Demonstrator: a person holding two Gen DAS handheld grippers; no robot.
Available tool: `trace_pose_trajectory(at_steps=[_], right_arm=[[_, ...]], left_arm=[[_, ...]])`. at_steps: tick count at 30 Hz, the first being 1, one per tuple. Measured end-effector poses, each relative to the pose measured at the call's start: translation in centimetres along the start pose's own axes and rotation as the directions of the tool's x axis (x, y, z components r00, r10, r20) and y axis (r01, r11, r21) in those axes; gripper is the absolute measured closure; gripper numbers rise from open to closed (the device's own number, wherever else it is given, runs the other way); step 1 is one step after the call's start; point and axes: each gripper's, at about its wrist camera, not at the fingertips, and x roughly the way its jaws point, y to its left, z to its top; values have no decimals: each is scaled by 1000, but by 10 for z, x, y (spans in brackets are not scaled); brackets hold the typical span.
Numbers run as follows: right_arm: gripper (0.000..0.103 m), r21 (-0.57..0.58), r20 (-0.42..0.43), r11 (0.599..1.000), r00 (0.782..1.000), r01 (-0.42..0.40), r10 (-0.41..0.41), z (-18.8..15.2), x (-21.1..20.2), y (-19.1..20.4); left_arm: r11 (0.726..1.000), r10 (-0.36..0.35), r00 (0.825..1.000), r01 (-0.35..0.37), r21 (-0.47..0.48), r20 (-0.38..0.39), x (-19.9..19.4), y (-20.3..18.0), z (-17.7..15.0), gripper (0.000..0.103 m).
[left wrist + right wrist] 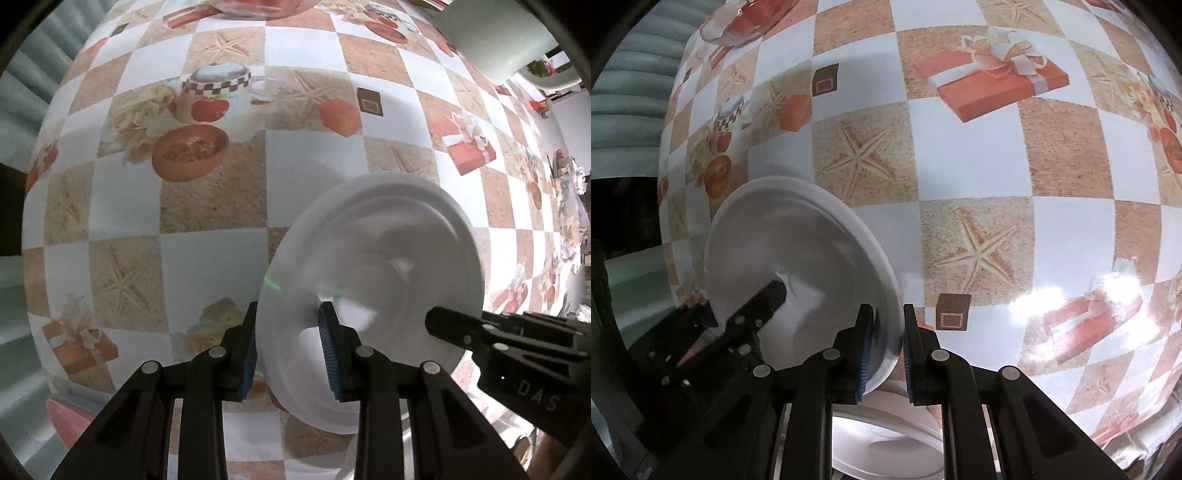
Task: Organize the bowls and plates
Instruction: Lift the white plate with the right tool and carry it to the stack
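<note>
Above the checkered surface (pixel 207 206), the white plate (pixel 373 280) hung between both tools, the left tool (pixel 290 343) nipped tight on one edge of its rim and the right tool (pixel 886 350) nipped tight on the opposite edge, over another white dish (pixel 886 435) lying below.

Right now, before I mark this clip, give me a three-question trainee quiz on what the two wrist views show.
1. True or false: the white plate is gripped by both the left gripper and the right gripper.
2. The plate is: A) lying flat on the tablecloth, B) lifted and tilted, C) stacked inside a bowl.
3. Fill in: another white dish shows ____ the held plate in the right wrist view.

Key: 1 true; 2 B; 3 below.
</note>
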Motion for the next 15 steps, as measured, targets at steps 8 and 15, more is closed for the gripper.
trace_pose_trajectory(at_steps=[8,15], right_arm=[[88,-31,23,999,1000,-14,15,-5,-8,8],[88,-52,67,998,997,-27,31,-7,-49,14]], left_arm=[[999,39,998,-40,21,51,-20,-7,-33,72],[997,58,992,-62,37,113,-70,-24,-47,72]])
